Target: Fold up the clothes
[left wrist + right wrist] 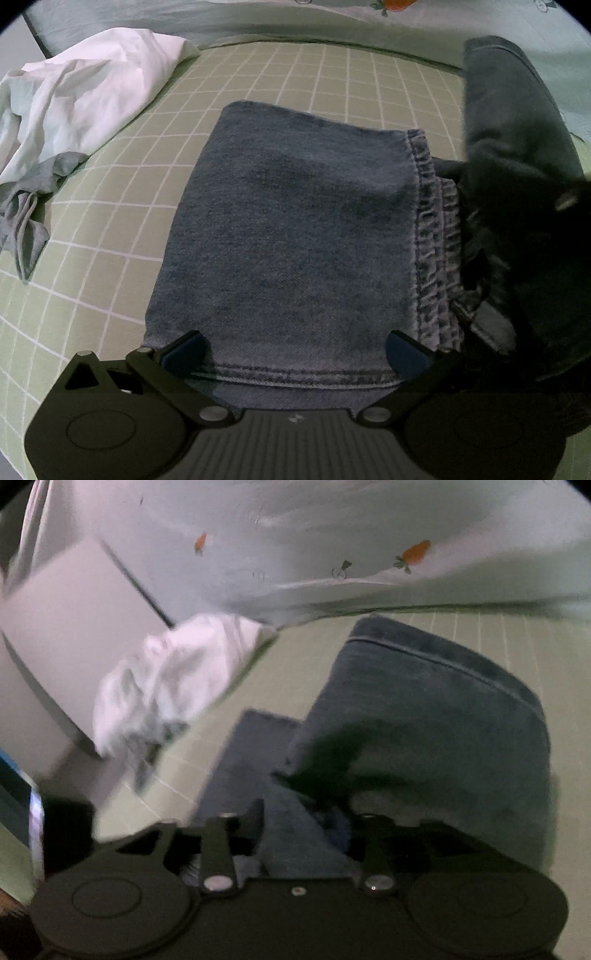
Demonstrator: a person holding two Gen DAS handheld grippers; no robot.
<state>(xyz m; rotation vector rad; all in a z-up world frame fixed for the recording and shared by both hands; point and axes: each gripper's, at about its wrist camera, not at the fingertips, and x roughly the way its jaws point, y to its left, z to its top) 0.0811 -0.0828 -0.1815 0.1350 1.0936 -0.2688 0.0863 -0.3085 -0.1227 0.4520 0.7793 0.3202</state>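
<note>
The jeans (pixel 291 236) lie on the bed (pixel 110 258) dead ahead of the left hand-held gripper (pixel 295 349) — fingers spread, hem between them. The right hand-held gripper (pixel 306 834) carries a raised denim flap from the jeans' right side — clenched on it, I judge, though blur hides the pads.

No words, labels or numbers can be read anywhere here, not on the clothes or bedding.
</note>
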